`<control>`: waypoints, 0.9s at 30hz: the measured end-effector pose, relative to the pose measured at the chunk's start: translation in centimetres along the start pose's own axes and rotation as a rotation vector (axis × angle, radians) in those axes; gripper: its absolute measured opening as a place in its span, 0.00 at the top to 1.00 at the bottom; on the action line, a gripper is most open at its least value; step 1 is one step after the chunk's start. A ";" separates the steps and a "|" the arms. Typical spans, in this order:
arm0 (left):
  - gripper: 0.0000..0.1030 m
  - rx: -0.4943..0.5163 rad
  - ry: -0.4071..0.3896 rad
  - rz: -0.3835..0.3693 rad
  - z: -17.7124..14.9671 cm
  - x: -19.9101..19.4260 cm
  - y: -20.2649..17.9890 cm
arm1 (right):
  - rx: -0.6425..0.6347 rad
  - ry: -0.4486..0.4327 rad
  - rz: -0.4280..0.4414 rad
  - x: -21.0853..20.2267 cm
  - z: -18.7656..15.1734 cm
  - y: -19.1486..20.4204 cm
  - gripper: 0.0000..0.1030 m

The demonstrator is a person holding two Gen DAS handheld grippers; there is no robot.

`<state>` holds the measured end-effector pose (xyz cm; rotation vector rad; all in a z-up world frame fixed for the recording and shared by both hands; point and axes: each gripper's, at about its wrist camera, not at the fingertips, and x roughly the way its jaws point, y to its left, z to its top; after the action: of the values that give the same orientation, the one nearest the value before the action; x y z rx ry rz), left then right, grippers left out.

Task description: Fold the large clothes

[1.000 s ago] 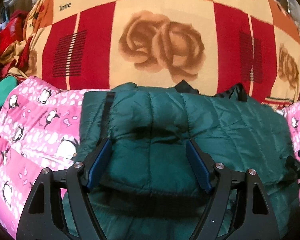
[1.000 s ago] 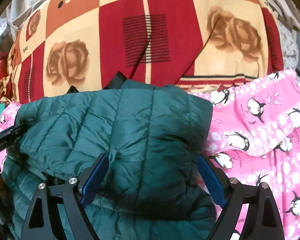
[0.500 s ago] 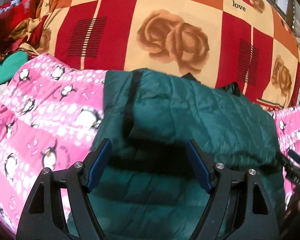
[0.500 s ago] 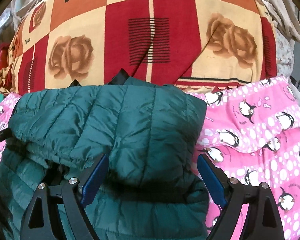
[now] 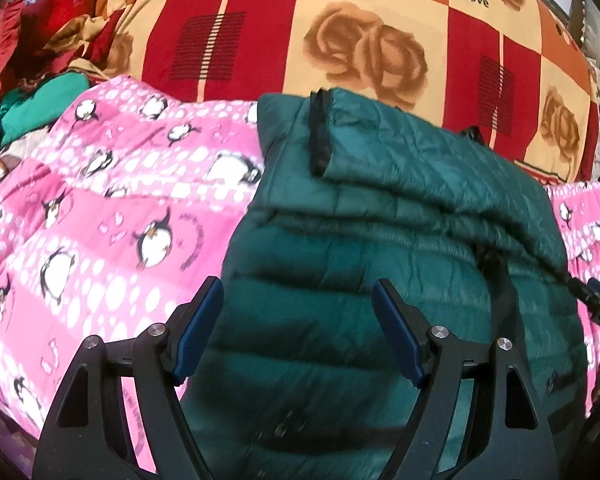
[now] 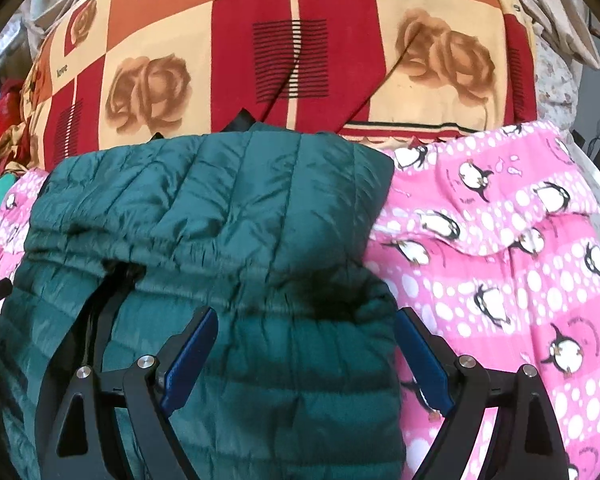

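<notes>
Jaws on both grippers are standing wide and gripping nothing — the left gripper [image 5: 298, 330] and the right gripper [image 6: 306, 356] are each hovering over the near part of the dark green quilted puffer jacket [image 5: 400, 240], blue pads clear of the fabric. The jacket is lying on a pink penguin-print blanket [image 5: 112, 216] spread over the bed, its far part already doubled toward the person so a thick fold is crossing it; behind it a rose-patterned checked quilt [image 6: 300, 52] is bulging up.

Slick, springy padding is the main worry: the folded flap is likely wanting to creep open once nothing is weighing on it. A shallow pinch may be catching only the top layer — dragging it off the one beneath and skewing the edges. The soft blanket could also be bunching into the jaws along the jacket's side edges.
</notes>
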<state>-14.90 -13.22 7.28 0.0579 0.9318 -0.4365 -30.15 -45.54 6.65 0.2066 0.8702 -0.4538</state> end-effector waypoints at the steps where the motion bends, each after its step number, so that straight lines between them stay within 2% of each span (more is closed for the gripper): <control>1: 0.25 0.002 0.008 -0.001 -0.5 -0.1 0.2 | 0.000 0.002 0.003 -0.2 -0.3 -0.1 0.15; 13: 0.25 0.006 0.043 0.003 -4.9 -2.1 2.0 | -0.010 0.031 0.021 -2.7 -4.0 -0.3 0.15; 27: 0.25 -0.005 0.065 -0.011 -7.4 -4.1 3.2 | 0.005 0.063 0.024 -5.6 -7.8 -1.5 0.15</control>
<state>-21.43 -7.15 5.62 0.0626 0.9973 -0.4447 -39.38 -42.41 6.09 0.2371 0.9276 -0.4288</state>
